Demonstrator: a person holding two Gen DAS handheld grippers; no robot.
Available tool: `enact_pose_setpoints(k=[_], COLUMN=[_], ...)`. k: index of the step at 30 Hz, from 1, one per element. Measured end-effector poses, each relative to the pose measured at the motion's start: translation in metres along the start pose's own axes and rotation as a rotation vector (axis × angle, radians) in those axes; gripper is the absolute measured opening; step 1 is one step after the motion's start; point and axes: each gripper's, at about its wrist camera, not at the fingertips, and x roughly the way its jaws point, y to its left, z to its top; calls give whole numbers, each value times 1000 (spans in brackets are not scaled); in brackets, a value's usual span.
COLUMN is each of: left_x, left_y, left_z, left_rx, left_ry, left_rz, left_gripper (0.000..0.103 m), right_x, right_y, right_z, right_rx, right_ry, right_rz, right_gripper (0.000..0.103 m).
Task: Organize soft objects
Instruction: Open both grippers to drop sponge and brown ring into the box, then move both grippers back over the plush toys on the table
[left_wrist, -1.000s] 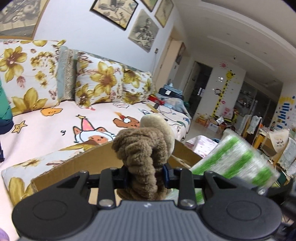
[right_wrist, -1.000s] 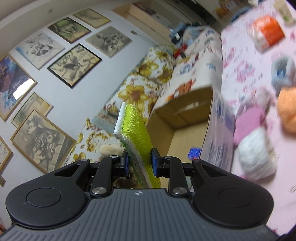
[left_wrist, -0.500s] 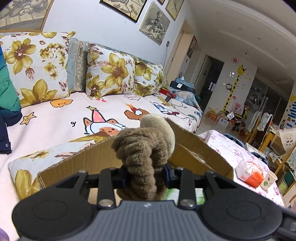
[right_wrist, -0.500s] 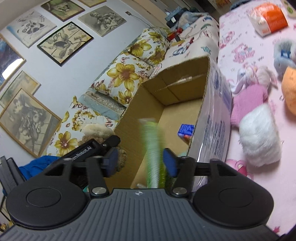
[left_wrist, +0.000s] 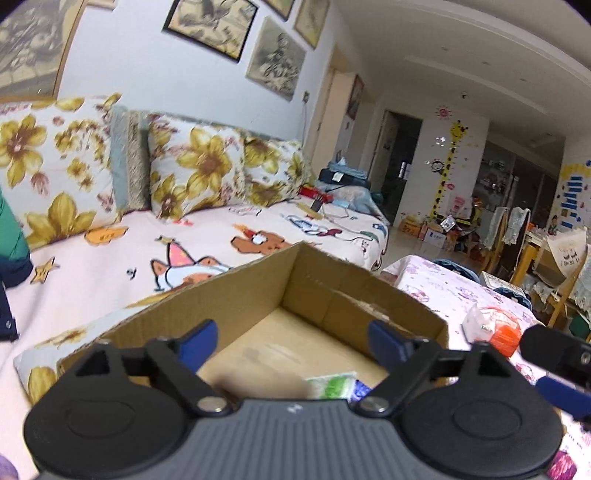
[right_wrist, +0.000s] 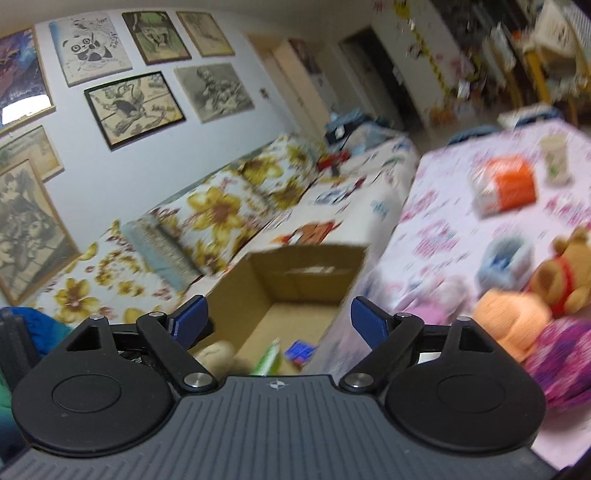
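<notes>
An open cardboard box (left_wrist: 325, 291) stands between the sofa and the table; it also shows in the right wrist view (right_wrist: 306, 277). My left gripper (left_wrist: 291, 341) is open and empty over the box. A green-and-white cloth (left_wrist: 334, 386) lies inside; the right wrist view shows it (right_wrist: 269, 356) beside a brown plush toy (right_wrist: 216, 352) and a small blue item (right_wrist: 299, 350). My right gripper (right_wrist: 277, 319) is open and empty above the box's near end. On the table lie an orange plush (right_wrist: 513, 319), a yellow bear (right_wrist: 565, 273) and a purple plush (right_wrist: 561, 354).
A sofa (left_wrist: 207, 243) with flowered cushions (left_wrist: 195, 173) runs behind the box. The table with a pink floral cloth (right_wrist: 454, 229) holds an orange-and-white packet (right_wrist: 506, 184), a paper cup (right_wrist: 554, 158) and a blue-white soft item (right_wrist: 506, 262). The right gripper's fingertip (left_wrist: 561, 391) shows at right.
My left gripper opened and let go of the brown plush, which now lies in the box. My right gripper released the green cloth into the box and swung up, toward the table.
</notes>
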Motion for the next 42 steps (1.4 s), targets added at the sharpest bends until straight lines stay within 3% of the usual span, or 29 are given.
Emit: enact_pose_setpoints(k=[11,32,42], left_x=[-6,-15,-20], left_y=[-24,-85,-118], left_z=[-5,-28,-44], left_rx=[56,218,307], left_ry=[-31,-36,-20], left_rz=[-87,-215,-269], left_gripper=[102,102,102], right_x=[-11,-32,-46], right_y=[-30,-52,-78], right_z=[9,7,12], right_rx=[-33,-80,-28], right_ry=[-107,-161,-185], right_rz=[-184,-316,-375], right_gripper=[103,103,103])
